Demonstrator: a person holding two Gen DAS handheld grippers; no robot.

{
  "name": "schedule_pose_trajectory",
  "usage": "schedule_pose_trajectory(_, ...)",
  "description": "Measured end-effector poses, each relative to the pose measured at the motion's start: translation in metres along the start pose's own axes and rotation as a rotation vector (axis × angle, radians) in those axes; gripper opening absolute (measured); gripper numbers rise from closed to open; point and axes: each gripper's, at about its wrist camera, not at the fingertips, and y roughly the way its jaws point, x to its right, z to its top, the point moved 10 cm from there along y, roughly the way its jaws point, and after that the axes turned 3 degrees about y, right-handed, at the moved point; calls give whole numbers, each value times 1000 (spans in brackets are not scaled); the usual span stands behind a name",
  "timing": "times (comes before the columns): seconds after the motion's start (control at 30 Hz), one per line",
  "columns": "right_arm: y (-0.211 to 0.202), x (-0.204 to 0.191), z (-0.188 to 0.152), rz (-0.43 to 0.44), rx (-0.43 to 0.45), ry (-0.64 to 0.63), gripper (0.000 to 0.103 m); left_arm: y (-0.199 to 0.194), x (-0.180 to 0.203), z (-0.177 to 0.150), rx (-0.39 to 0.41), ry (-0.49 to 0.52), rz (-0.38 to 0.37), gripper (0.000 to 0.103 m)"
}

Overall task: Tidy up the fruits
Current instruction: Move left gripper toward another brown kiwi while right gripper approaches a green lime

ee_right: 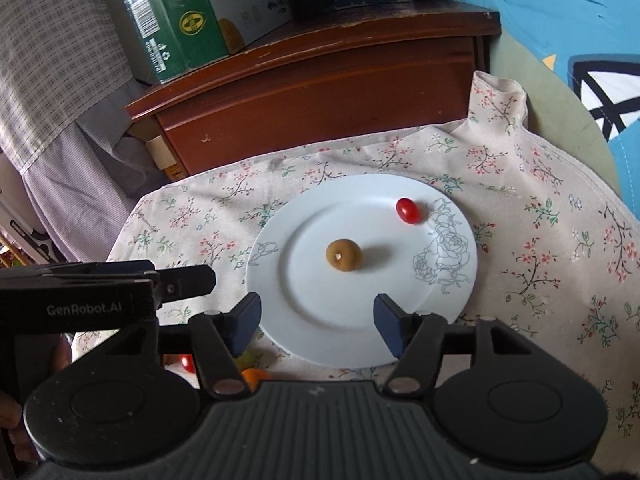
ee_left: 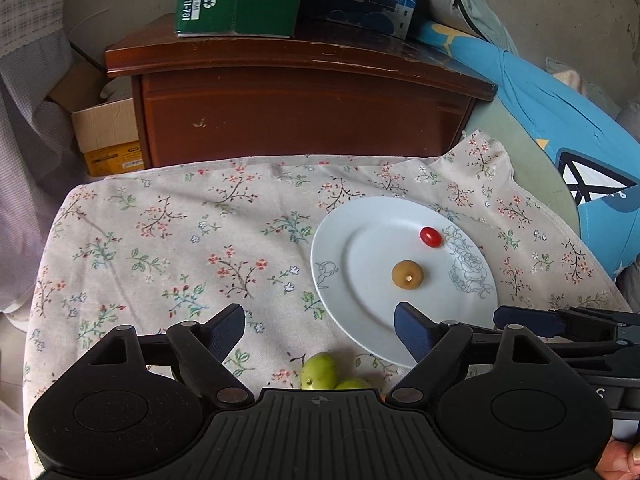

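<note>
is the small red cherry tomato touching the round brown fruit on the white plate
Apart. In the right wrist view the small red cherry tomato and the round brown fruit have bare white plate between them; the left wrist view shows the same gap.

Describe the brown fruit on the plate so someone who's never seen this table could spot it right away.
Find the round white plate with grey rose outlines on the floral tablecloth. Near its centre sits the small round tan-brown fruit. Its only neighbour on the plate, the glossy red cherry tomato, lies nearer the far rim.
</note>
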Motion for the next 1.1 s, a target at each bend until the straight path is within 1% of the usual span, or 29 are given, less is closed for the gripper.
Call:
schedule_pose_trajectory(0.03,-2,-4,-4,9,-7,-12,71,-4,-2,-2,-2,-12,-6,84)
schedule_pose_trajectory(0.17,-8,-16,-19,32,-36,-76,72,-16,-6,-11,-28,-20,-24,84)
schedule_pose_trajectory(0.33,-16,-24,-37,46,-71,-114,72,-26,-16,-27,-53,8,36,84)
schedule_pose_trajectory(0.47,-20,-26,-51,44,-97,-123,72,-35,-33,-43,-71,-37,49,84)
schedule_pose_trajectory(0.57,-19,-27,-64,34,-131,-137,72,-39,-45,-60,-98,-44,86,84)
schedule_pose_trajectory(0.73,-20,-31,-77,42,-152,-143,72,-40,-56,-79,-127,-52,121,84)
schedule_pose_trajectory(0.83,-21,-33,-86,51,-159,-142,72,-37,-57,-87,-142,-47,122,84)
schedule_pose_trajectory(0.97,-17,-41,-97,84,-185,-151,72,-32,-55,-88,-141,-29,127,84)
schedule_pose_trajectory(1.0,-16,-44,-100,92,-189,-160,72,-29,-54,-89,-144,-26,127,82)
schedule_pose_trajectory(1.1,-10,-50,-104,97,-198,-186,72,-25,-51,-92,-151,-15,125,82)
